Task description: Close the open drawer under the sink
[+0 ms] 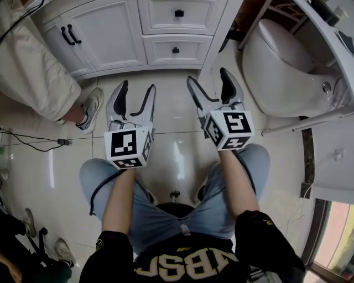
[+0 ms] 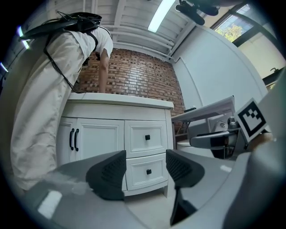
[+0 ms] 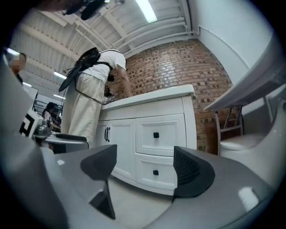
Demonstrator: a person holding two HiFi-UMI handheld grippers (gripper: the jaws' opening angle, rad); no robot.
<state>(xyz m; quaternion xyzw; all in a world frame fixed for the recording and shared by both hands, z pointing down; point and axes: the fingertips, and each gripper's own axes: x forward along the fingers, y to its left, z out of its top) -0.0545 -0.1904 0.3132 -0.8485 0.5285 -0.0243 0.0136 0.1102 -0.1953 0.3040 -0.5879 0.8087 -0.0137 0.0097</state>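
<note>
Nearest the head camera are the person's dark shirt [image 1: 188, 260] and jeans-clad knees [image 1: 99, 174], with both forearms reaching forward over the pale tiled floor [image 1: 171, 149]. The left gripper [image 1: 136, 87] is held level above that floor, its jaws standing well apart with nothing between them; its own view shows only the vanity through the gap. The right gripper [image 1: 207, 76], just beside it, has its jaws spread wide and is likewise empty.

Straight ahead of both grippers, well apart from their tips, stands the white vanity [image 1: 110, 33]. Its two drawers are stacked one over the other: the upper drawer [image 1: 177, 14] and the lower drawer [image 1: 175, 51], each with a small black knob. As far as I can judge from all three views, both fronts sit flush with the cabinet face. Left of the drawers are two doors with black bar handles [image 1: 69, 35].

Beyond the left gripper's outer side stands a bystander in light trousers [image 1: 33, 66]. Off the right gripper's outer side is a white toilet [image 1: 282, 66].
</note>
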